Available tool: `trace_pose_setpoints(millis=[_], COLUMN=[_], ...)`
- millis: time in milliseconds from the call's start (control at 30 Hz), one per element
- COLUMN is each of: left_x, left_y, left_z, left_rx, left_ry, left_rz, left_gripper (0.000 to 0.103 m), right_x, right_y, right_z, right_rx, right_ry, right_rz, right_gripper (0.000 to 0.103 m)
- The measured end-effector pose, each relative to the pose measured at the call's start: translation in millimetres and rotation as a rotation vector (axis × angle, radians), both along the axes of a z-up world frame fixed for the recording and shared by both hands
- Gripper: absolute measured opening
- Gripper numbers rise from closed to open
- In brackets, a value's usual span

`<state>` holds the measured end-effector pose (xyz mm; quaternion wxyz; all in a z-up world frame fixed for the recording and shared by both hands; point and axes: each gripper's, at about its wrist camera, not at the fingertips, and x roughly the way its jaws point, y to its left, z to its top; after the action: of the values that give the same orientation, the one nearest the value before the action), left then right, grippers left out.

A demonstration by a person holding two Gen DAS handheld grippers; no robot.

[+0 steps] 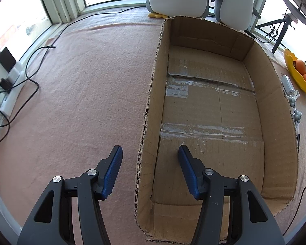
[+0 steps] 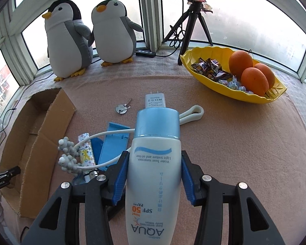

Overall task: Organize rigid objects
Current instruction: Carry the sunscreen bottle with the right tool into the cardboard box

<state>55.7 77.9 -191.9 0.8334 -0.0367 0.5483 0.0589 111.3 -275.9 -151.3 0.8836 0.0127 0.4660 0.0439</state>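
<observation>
The sunscreen bottle (image 2: 154,163) sits lengthwise between the jaws of the right gripper (image 2: 154,173), cap pointing away, the blue pads pressing its waist on both sides so it is held clear of the pink table (image 2: 234,143); that grip suits carrying it left to the cardboard box (image 1: 204,112), which lies open-topped and empty, ready to receive things. Beyond the bottle wait a charger (image 2: 154,101), a key (image 2: 123,107), a white massager (image 2: 68,155) and a blue case (image 2: 113,143). The left gripper (image 1: 150,169) hovers over the box's near left wall with jaws apart, holding nothing.
</observation>
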Motion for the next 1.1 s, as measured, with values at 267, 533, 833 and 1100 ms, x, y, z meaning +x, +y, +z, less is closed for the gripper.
trace_pose_setpoints(millis=[267,533,833,1100], left_x=[-1.6,-1.0,-1.0,-1.6], left_y=[1.7,2.2,3.1,3.2], left_z=[0.0,-0.1,-0.4,-0.9], left_rx=[-0.008,-0.011,-0.023,-0.022], left_ry=[-0.008,-0.012,-0.021,-0.023], left_rz=[-0.001,-0.006,-0.005,-0.007], left_gripper=[0.057,0.056,0.057,0.057], right_x=[0.6,3.7,5.1,13.0], right_y=[56.5,136.6,208.7,231.5], right_z=[47.1,61.5,42.6,14.6], right_rx=[0.056,0.134,0.185,0.138], right_ry=[-0.062,-0.055,0.014,0.074], right_rz=[0.112,0.240,0.328,0.347], right_gripper=[0.044,0.044,0.044,0.044])
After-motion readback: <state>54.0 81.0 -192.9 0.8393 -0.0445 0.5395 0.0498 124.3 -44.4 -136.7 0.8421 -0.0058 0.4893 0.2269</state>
